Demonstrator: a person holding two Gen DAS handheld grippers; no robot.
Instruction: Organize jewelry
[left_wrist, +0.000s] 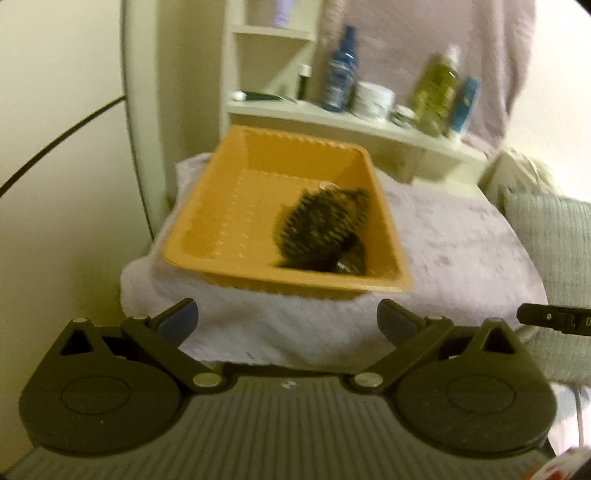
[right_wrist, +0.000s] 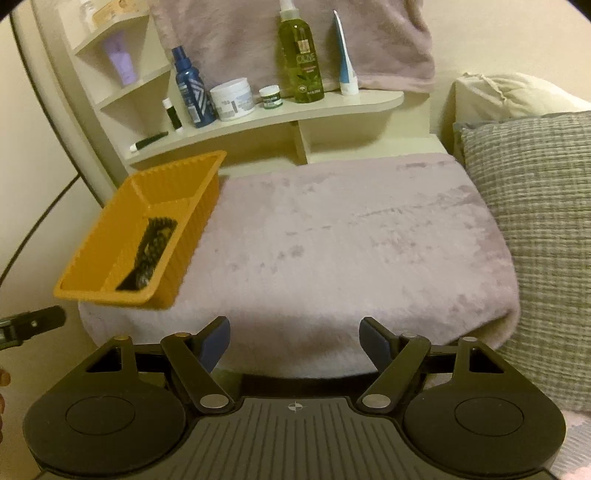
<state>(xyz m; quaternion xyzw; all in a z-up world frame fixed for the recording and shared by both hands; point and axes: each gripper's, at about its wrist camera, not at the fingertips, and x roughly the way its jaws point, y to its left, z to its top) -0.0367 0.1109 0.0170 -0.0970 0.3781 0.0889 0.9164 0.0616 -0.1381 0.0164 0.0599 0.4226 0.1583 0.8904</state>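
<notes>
An orange plastic basket (left_wrist: 229, 206) sits on the left end of a plush pale-pink covered surface (left_wrist: 461, 243). Dark beaded jewelry (left_wrist: 321, 221) lies piled in its right near corner. In the right wrist view the basket (right_wrist: 110, 258) is at the left, with the jewelry (right_wrist: 151, 251) inside. My left gripper (left_wrist: 288, 319) is open and empty, just short of the basket's near rim. My right gripper (right_wrist: 295, 339) is open and empty, in front of the covered surface (right_wrist: 351, 240), to the right of the basket.
A cream shelf unit (right_wrist: 258, 118) behind holds a blue bottle (right_wrist: 192, 88), a white jar (right_wrist: 232, 98), a green oil bottle (right_wrist: 301, 55) and a tube (right_wrist: 345, 55). A grey woven cushion (right_wrist: 535, 221) lies at the right. A black cable (left_wrist: 55, 136) runs along the left wall.
</notes>
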